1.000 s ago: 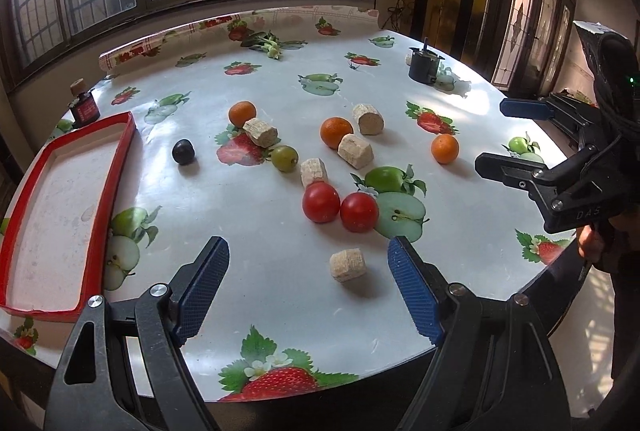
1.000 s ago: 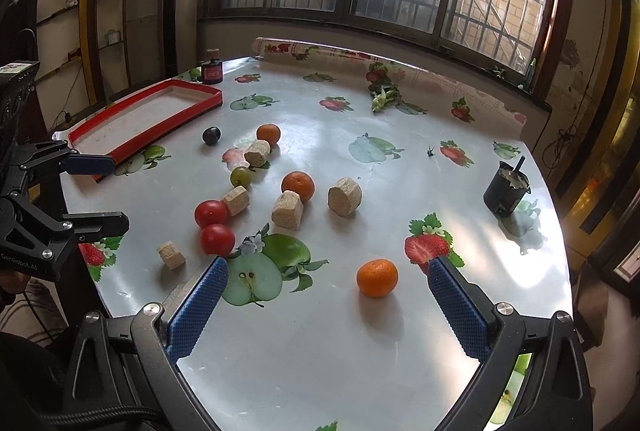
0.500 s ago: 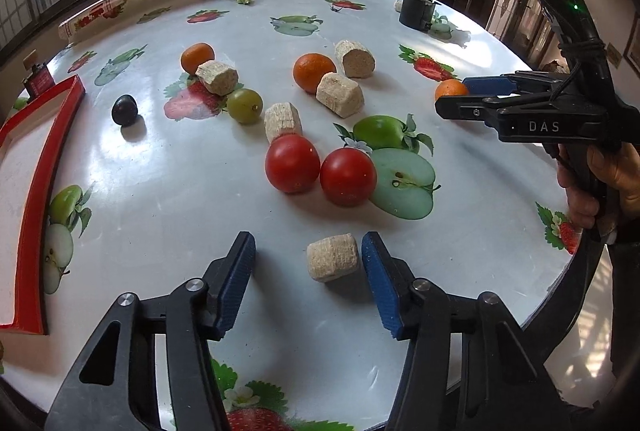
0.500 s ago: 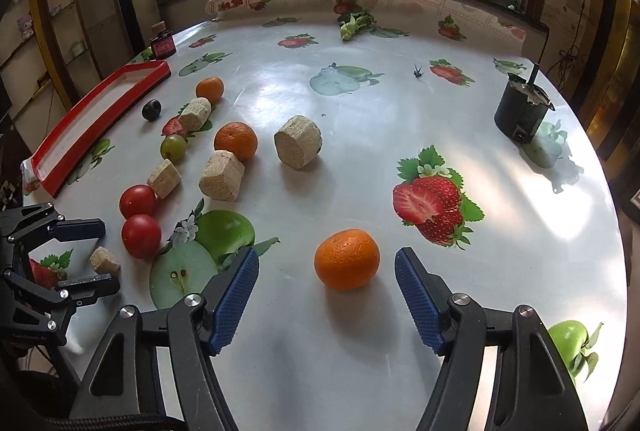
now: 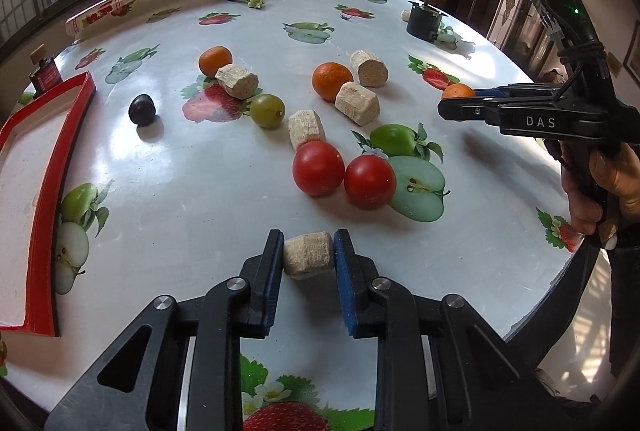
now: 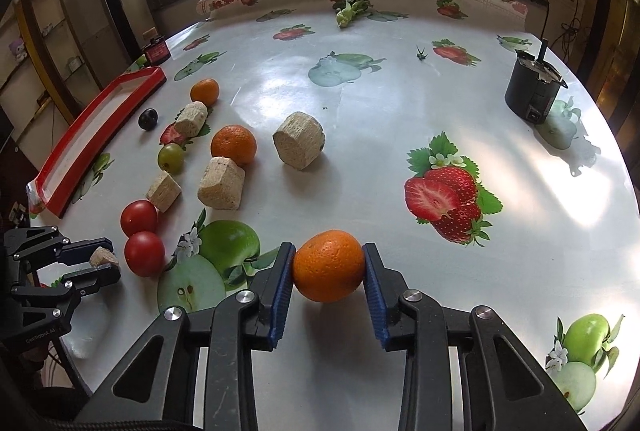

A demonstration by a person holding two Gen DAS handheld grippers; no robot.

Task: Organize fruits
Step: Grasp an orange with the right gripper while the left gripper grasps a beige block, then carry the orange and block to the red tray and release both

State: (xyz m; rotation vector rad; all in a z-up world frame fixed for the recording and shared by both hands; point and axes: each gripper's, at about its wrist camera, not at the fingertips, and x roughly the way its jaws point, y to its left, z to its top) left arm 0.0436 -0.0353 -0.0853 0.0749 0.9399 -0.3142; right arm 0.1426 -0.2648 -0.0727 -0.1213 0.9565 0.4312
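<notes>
My left gripper (image 5: 308, 255) is shut on a small tan cork-like block (image 5: 308, 255) at the near table edge; it also shows in the right wrist view (image 6: 105, 257). My right gripper (image 6: 329, 267) is shut on an orange (image 6: 329, 265), seen edge-on in the left wrist view (image 5: 458, 91). Two red tomatoes (image 5: 318, 167) (image 5: 369, 181) lie just beyond the left gripper. Two more oranges (image 5: 215, 60) (image 5: 332, 80), a green grape-like fruit (image 5: 267, 110) and a dark plum (image 5: 141, 109) lie farther out.
A red-rimmed tray (image 5: 44, 231) sits at the left edge. Several tan blocks (image 5: 357, 103) lie among the fruit. A black pot (image 6: 534, 93) stands at the far right, a small dark bottle (image 5: 45, 75) beyond the tray. The tablecloth (image 6: 400, 111) has printed fruit pictures.
Both grippers moved forward and closed: the left on the tan block, the right on the orange.
</notes>
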